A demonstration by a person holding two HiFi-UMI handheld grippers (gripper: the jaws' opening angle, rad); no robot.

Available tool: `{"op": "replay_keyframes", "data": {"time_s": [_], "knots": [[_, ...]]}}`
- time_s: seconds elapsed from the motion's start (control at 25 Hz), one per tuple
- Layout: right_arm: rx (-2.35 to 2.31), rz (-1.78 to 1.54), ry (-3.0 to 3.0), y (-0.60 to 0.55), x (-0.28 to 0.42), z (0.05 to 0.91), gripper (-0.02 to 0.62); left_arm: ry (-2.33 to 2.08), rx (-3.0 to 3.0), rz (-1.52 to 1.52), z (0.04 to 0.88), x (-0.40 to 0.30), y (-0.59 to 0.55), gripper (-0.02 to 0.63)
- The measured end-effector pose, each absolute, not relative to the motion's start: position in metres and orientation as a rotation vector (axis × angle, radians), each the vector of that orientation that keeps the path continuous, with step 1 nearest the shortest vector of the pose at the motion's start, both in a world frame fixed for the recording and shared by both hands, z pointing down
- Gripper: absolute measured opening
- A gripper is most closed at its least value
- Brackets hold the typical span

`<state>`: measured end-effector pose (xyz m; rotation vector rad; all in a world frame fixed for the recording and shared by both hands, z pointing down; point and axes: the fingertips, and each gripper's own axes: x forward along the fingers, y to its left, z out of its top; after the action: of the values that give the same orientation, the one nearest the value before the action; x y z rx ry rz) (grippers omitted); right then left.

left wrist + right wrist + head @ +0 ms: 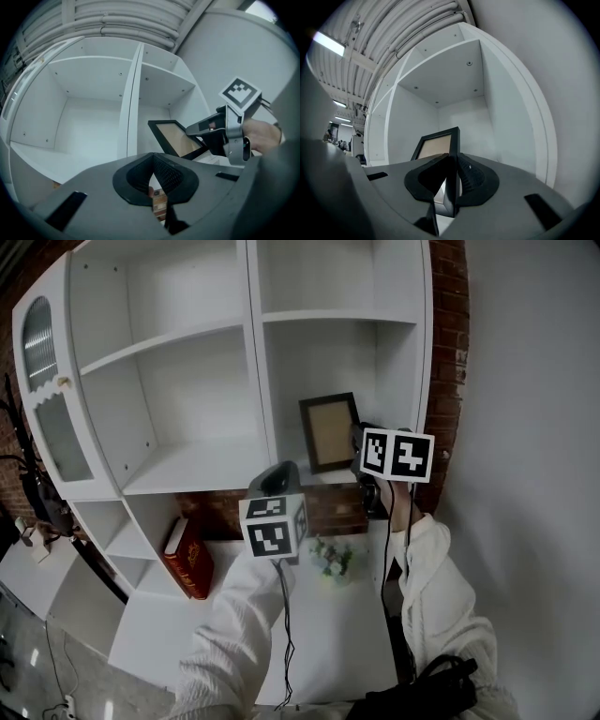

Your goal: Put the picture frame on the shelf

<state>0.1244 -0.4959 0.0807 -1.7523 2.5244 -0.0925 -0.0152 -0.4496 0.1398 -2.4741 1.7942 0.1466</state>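
A dark picture frame [329, 431] with a tan inside stands upright in the right compartment of the white shelf unit [197, 465]. My right gripper [361, 448] is shut on the frame's right edge; in the right gripper view the frame [440, 150] rises between the closed jaws [451, 187]. My left gripper [279, 479] hangs lower and to the left, in front of the shelf, shut with nothing in it. The left gripper view shows the frame [177, 138] and the right gripper [225, 133] holding it.
A red book [189, 557] leans at the left on the lower white surface [234, 634]. A small bunch of flowers [334, 559] sits below the frame's shelf. Brick wall [450, 352] flanks the unit's right side. A glazed cabinet door [47, 399] stands open at the left.
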Motion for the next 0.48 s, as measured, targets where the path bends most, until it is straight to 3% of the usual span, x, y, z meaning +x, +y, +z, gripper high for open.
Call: {"op": "replay_keyframes", "data": {"time_s": [0.48], "knots": [[-1.912,-0.156,2.628,-0.524,0.112,0.097,0.074,1.805,-2.506,0.127,0.153,-0.01,-0.452,0.008]]}}
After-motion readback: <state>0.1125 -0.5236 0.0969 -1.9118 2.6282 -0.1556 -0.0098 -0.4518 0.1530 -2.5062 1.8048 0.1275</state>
